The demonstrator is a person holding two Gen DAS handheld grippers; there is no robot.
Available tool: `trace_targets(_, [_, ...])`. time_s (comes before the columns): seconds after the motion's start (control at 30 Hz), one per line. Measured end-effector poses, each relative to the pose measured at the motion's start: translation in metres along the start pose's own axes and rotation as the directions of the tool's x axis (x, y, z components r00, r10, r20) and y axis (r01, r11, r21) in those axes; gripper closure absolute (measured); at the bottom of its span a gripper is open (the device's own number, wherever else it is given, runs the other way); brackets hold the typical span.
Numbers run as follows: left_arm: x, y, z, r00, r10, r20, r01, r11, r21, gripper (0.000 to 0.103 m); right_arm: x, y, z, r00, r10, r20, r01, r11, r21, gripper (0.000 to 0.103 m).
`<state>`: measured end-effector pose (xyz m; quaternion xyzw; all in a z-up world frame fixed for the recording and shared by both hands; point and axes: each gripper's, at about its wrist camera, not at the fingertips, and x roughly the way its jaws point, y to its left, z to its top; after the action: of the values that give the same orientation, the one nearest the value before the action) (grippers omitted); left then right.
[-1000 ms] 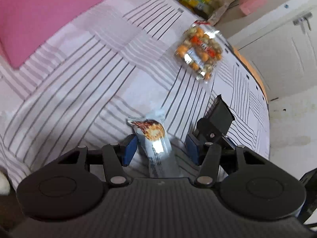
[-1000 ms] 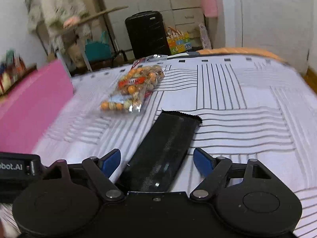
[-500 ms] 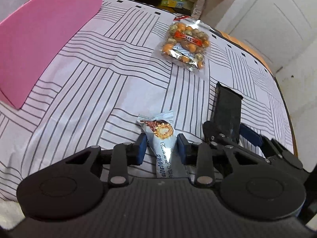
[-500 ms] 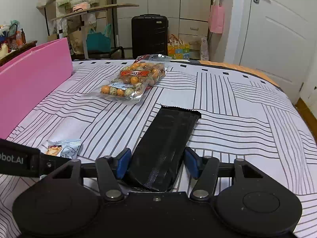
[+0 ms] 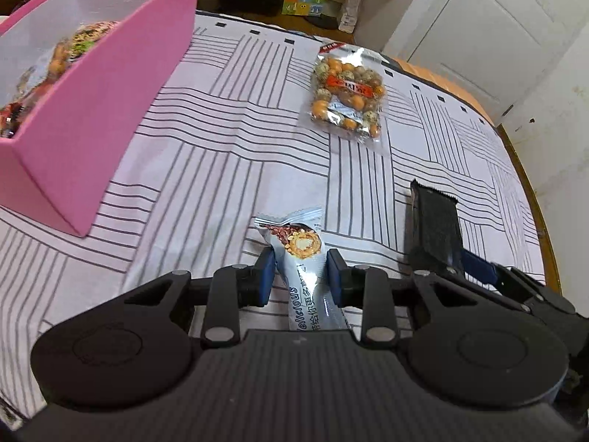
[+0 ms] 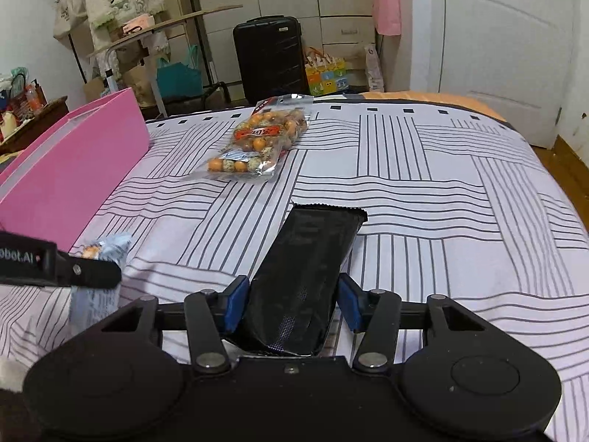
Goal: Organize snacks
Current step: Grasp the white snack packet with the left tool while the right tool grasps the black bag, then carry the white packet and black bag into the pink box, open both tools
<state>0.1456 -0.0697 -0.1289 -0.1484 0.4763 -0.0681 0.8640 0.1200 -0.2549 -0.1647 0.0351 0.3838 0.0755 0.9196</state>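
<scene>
The pink box (image 5: 99, 110) holds blurred snack bags — its near end cut off — while the left tongs (image 5: 300, 274) pinch a silver wafer packet (image 5: 302, 258) and the right tongs (image 6: 291, 302) are closing on a black packet (image 6: 309, 265).

Left tool (image 5: 300, 272), right tool (image 6: 291, 302): black bodies, blue pads, silver screws.

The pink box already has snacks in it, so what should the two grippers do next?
Probably lift both packets and carry them to the pink box. The left gripper is shut on the silver snack bar; the right gripper is closing on the black packet.
</scene>
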Motion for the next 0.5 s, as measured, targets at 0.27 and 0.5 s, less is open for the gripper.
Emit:
trace_targets(0.27, [-0.030,0.016,0.002,1.000,0.005,0.010,-0.005,1.000,-0.001,0.074,-0.040,0.018,0.010,0.996,0.082,-0.026,-0.083,0.996,-0.038,0.046])
trace_targets(0.5, [-0.068,0.036,-0.006,0.999,0.031,-0.033,-0.030,0.999,0.024,0.074,-0.082,0.049,0.029,0.982,0.177,-0.071,-0.185,0.975,-0.126,0.046])
